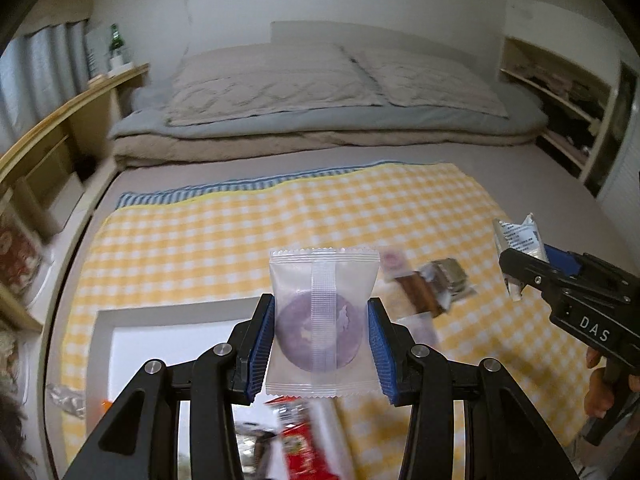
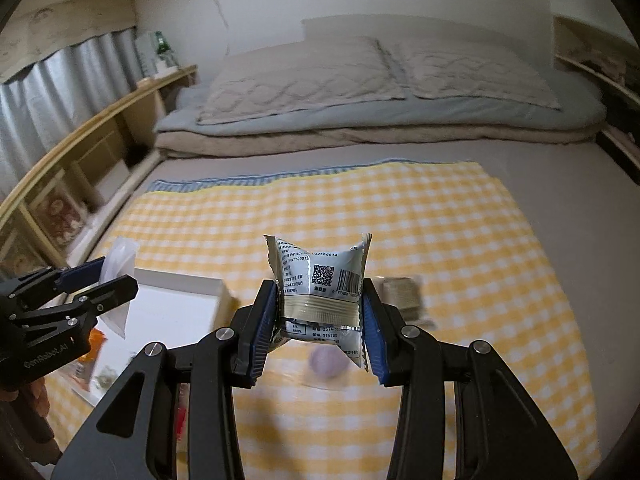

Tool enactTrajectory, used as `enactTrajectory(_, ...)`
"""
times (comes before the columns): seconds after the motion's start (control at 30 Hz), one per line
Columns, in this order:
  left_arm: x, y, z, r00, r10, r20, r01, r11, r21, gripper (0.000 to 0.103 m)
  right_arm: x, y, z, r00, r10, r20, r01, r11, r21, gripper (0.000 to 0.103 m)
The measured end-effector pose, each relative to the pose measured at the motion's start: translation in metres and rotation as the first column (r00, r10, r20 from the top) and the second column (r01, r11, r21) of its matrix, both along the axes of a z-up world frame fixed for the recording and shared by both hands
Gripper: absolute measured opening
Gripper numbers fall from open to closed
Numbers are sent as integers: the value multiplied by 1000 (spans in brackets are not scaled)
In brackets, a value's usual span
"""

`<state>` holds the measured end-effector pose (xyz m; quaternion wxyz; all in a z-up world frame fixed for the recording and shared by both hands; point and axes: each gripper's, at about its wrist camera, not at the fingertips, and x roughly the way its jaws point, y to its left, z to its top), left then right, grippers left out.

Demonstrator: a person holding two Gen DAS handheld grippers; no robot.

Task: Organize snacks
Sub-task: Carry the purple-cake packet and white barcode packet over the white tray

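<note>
Gripping a clear packet (image 1: 323, 320) with a purple round cake, left gripper (image 1: 322, 344) pads pressed on both sides, lifted over the yellow checked cloth (image 1: 240, 232). Clamping a white printed snack pack (image 2: 320, 292) between right gripper (image 2: 320, 320) pads, likewise above the cloth, white box (image 2: 180, 300) near left.

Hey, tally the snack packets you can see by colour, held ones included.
Clear packets with purple pastry: 2, one held, one lying
White printed packet: 1
Red packet: 1
Brown packet: 1
Silver-olive packet: 1
Total: 6
</note>
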<state>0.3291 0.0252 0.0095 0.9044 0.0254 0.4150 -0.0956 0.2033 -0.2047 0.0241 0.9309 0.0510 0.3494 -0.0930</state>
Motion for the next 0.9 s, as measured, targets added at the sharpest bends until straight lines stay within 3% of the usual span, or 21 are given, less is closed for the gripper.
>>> enactTrajectory(0.2,-10,44,11,998,64,-11,-64,998,-16,44,24,40,-8,997,79,-20,-78,996,31,41)
enactTrajectory(0.47,15,84,-2,991,113,-70,-118,991,-65,44,63,83,-34,985,162,-62,-155,982,110,42)
enactTrajectory(0.9,93,120,-68,969,123,-216,-143,986,-80,44,128,96,-92,968,170,-185,-109,947,301,42)
